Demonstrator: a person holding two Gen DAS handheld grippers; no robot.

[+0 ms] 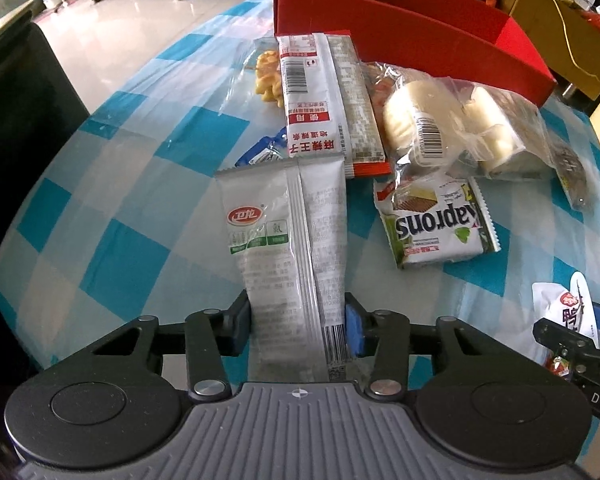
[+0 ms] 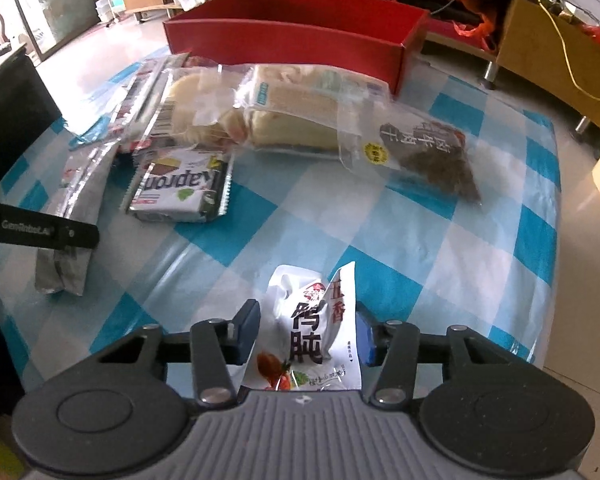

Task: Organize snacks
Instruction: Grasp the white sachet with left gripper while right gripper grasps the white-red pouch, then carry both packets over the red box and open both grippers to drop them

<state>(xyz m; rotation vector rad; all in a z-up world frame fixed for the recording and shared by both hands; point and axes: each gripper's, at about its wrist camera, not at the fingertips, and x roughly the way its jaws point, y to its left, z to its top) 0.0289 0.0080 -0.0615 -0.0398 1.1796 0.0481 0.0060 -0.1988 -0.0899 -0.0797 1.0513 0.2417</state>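
My left gripper [image 1: 296, 328] is shut on a long silver snack packet [image 1: 288, 236] with a red oval logo, held over the checked table. My right gripper [image 2: 306, 334] is shut on a white duck-gizzard pouch [image 2: 316, 332] with black characters; this pouch also shows at the right edge of the left wrist view [image 1: 568, 312]. A red open box [image 1: 400, 28] stands at the table's far side, also in the right wrist view [image 2: 292, 40]. The silver packet and left gripper finger [image 2: 40, 232] show at the left of the right wrist view.
On the blue-and-white checked tablecloth [image 2: 380, 220] lie a Kaprons wafer pack [image 1: 436, 224], a red-and-white packet [image 1: 316, 100], clear bags of cakes [image 1: 460, 120], a yellow snack bag [image 1: 268, 76] and a jerky bag [image 2: 428, 148]. A black chair [image 1: 16, 120] stands left.
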